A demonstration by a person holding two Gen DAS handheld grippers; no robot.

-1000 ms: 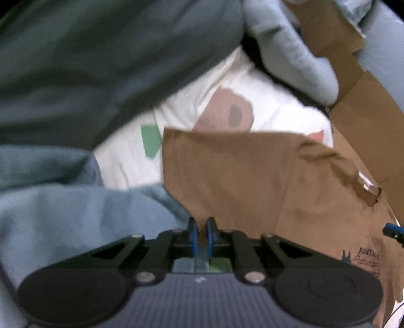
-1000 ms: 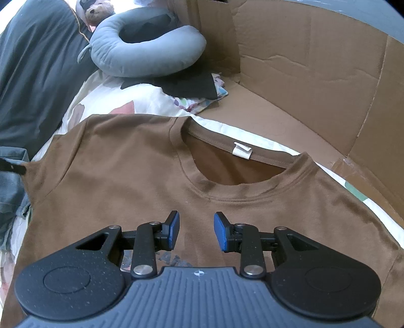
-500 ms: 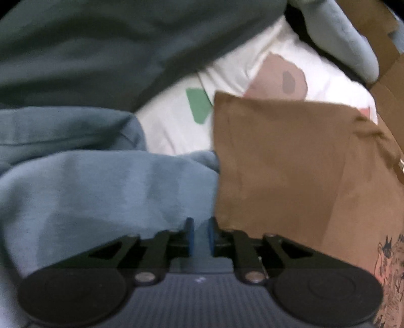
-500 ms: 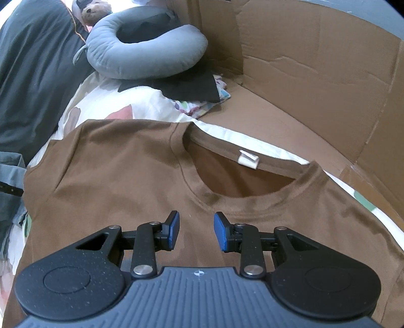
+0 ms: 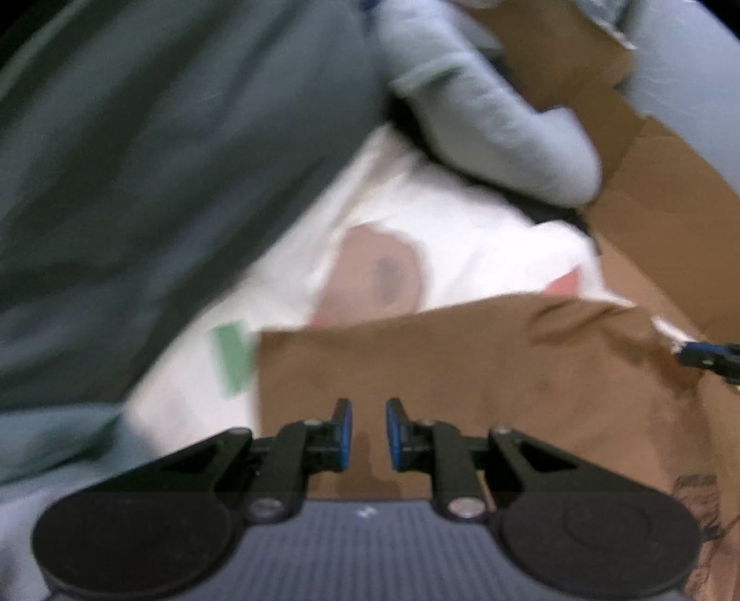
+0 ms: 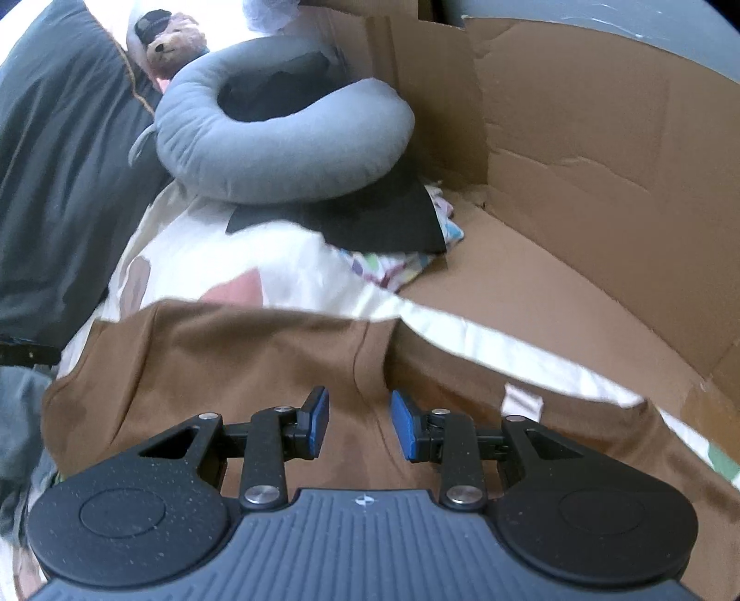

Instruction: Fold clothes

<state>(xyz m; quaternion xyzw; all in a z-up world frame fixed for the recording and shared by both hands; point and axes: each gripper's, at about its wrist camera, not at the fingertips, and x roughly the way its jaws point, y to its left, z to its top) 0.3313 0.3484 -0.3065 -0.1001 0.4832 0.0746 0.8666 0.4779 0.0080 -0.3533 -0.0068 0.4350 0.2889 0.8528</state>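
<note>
The brown T-shirt (image 6: 240, 360) lies spread flat on a white bedsheet (image 6: 277, 259) printed with pink and green patches, its neckline and white label (image 6: 522, 400) turned toward the cardboard side. In the left wrist view its straight edge sits just beside a green patch on the sheet, and a dark print shows on the shirt near the lower right corner.

The left gripper (image 5: 368, 434) hangs over that edge of the shirt — its blue pads are a little apart and the jaws are opening, with only bare cloth seen beneath the gap, nothing pinched. The right gripper (image 6: 360, 427) hovers over the shirt close to the collar seam, its jaws spread wider and empty.

Beyond the shirt, a grey U-shaped neck pillow (image 6: 277, 152) rests on a black cloth (image 6: 384, 222) — a teddy bear (image 6: 173, 44) sits behind it. A dark grey pillow (image 6: 60, 175) lies along the left, a bluish garment (image 5: 55, 444) is bunched at the near left, and a cardboard box wall (image 6: 601, 162) closes the right side.
</note>
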